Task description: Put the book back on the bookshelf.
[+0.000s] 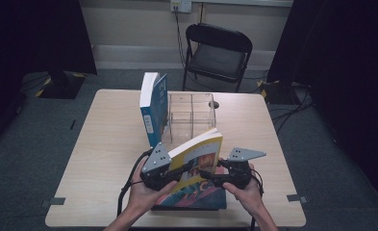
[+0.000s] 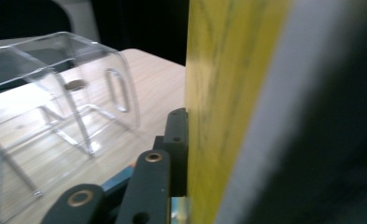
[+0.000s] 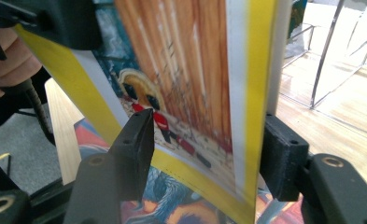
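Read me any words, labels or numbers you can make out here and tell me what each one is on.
None can be read.
Blue book standing by the clear organizer: a pale label on its spine, too small to read.
Yellow-bordered book held between the left claw and right claw: cover art, no legible lettering.
Book lying flat underneath: bright cover, lettering too blurred.
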Tool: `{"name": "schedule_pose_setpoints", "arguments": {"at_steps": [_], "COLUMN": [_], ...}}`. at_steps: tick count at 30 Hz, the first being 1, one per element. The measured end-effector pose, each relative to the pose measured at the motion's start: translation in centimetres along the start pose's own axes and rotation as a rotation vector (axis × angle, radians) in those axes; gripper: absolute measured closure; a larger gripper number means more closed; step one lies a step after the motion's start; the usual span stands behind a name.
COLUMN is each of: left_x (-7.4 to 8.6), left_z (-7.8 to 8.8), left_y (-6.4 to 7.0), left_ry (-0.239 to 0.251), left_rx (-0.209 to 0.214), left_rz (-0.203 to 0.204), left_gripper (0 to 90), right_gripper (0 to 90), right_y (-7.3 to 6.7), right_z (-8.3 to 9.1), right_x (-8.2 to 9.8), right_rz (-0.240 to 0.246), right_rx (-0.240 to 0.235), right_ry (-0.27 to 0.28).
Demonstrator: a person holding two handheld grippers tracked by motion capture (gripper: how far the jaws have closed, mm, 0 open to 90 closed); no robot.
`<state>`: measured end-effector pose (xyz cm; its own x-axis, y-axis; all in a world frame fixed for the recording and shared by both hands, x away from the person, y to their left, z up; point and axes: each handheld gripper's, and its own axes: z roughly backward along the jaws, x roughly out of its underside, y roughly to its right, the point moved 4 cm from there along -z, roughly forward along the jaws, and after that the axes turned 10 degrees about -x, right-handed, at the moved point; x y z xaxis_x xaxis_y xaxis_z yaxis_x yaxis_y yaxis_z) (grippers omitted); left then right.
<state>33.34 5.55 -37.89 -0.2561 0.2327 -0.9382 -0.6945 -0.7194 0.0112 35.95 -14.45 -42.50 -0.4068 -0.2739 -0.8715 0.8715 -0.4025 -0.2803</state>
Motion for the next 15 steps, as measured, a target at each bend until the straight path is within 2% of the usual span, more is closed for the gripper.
{"name": "schedule_pose_setpoints", "arguments": {"at_steps": [1,3,5,9,15], "left_x": [0.0,0.0,0.0,0.3,0.2], "left_z": [-0.1,-0.2,-0.3,-0.1,0.8], "left_y": [-0.2,-0.6,-1.4,-2.9,-4.7], "left_ry": [-0.001,-0.004,-0.009,-0.011,-0.015], "left_rx": [-0.005,-0.005,-0.009,-0.048,-0.128], "left_rz": [0.025,0.046,0.106,0.188,0.193], "left_gripper": [75.5,75.7,75.7,75.8,75.8], "right_gripper": [40.0,39.0,35.4,32.0,30.1], "right_y": [0.3,0.7,1.2,2.1,3.6], "right_z": [0.0,0.2,0.7,2.1,4.5], "right_x": [0.0,0.1,0.3,1.6,4.2], "right_rz": [-0.006,-0.026,-0.047,-0.087,-0.148], "right_rx": [0.02,0.027,0.04,0.09,0.174], "right_ry": [-0.002,0.005,0.012,0.0,-0.005]}}
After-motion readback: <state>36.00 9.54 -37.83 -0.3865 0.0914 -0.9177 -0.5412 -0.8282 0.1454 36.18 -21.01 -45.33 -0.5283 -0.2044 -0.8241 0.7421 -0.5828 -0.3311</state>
